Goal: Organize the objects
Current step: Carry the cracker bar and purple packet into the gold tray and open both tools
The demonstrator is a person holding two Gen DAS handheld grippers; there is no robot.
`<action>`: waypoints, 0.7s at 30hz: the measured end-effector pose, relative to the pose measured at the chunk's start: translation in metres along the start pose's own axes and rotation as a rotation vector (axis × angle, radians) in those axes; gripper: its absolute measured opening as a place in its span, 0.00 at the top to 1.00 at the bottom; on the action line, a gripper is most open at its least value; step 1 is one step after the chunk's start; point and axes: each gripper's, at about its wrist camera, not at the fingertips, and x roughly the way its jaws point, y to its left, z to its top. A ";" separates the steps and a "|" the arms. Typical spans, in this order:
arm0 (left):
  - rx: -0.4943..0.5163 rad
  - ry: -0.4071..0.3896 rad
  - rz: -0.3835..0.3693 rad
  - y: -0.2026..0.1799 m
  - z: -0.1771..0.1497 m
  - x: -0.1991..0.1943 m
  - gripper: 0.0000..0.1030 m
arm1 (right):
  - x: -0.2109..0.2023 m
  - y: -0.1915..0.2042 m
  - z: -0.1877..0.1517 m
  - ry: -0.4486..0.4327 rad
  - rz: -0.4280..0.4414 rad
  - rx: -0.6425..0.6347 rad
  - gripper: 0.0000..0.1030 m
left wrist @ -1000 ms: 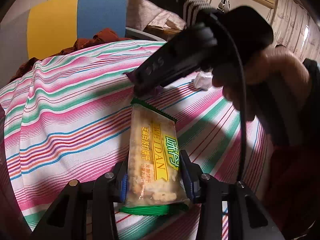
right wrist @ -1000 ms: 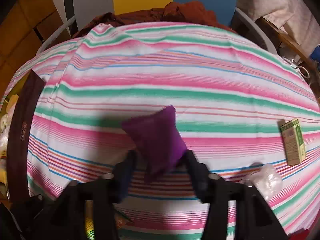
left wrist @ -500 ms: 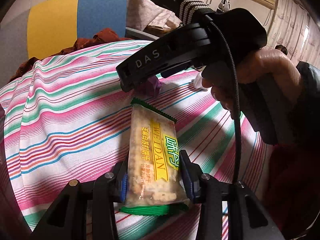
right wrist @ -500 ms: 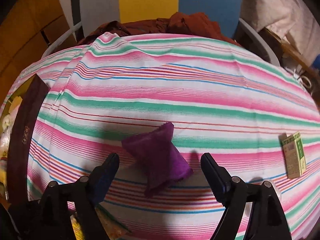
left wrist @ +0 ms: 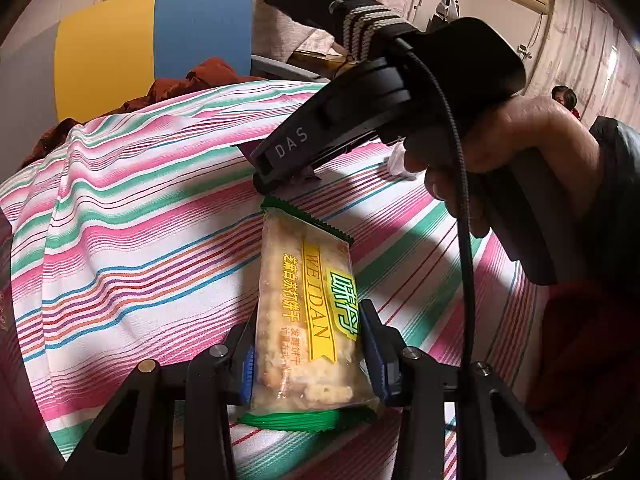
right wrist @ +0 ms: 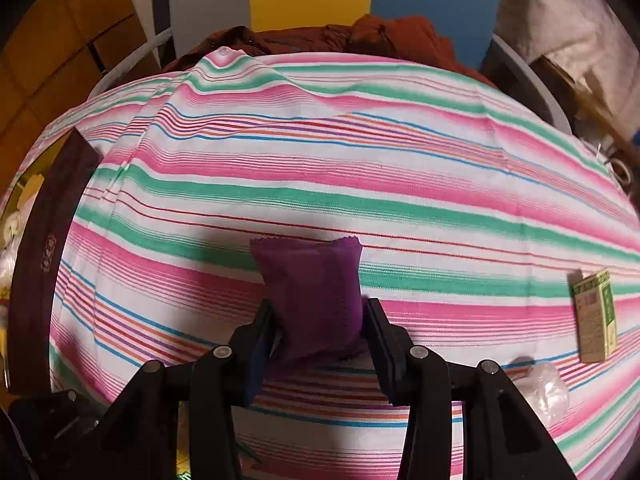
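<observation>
A clear cracker packet [left wrist: 304, 300] with a yellow label and green ends stands lengthwise in my left gripper [left wrist: 306, 344], which is shut on its lower half above the striped cloth [left wrist: 140, 220]. A small purple packet [right wrist: 310, 280] with crimped ends sits between the fingers of my right gripper [right wrist: 318, 328], which is shut on its sides. In the left wrist view the right gripper's black housing [left wrist: 340, 120] reaches in from the right, held by a hand [left wrist: 520, 140], just beyond the cracker packet's far end. Only a purple sliver shows under it there.
A small green-and-tan box [right wrist: 594, 316] and a crumpled clear wrapper [right wrist: 548, 392] lie on the cloth at the right. A dark brown container [right wrist: 44, 248] borders the left edge. Beyond the far edge are a rust-brown garment [right wrist: 400, 32] and a yellow-and-blue chair back [left wrist: 152, 40].
The right gripper let the purple packet go onto the cloth half a second ago, then shut on it again, now square between the fingers. The left gripper and cracker packet have not moved.
</observation>
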 end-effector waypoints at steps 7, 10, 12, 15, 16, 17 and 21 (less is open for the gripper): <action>0.006 0.001 0.007 0.002 0.002 0.003 0.58 | 0.003 -0.004 -0.001 0.002 0.035 0.043 0.53; 0.005 0.001 0.006 0.002 0.003 0.003 0.58 | 0.003 -0.006 -0.001 -0.002 0.047 0.057 0.52; 0.005 0.001 0.006 0.003 0.003 0.003 0.59 | 0.004 -0.006 0.000 -0.005 0.063 0.075 0.50; 0.005 0.001 0.006 0.004 0.004 0.004 0.59 | 0.004 -0.002 0.000 0.000 0.045 0.055 0.50; 0.005 0.001 0.006 0.004 0.004 0.004 0.59 | 0.004 0.001 0.000 -0.001 0.032 0.044 0.50; 0.006 0.001 0.006 0.004 0.004 0.004 0.59 | 0.004 0.002 0.000 -0.001 0.026 0.040 0.50; 0.012 0.002 0.014 0.003 0.004 0.004 0.59 | 0.004 0.005 0.001 -0.004 -0.003 0.018 0.55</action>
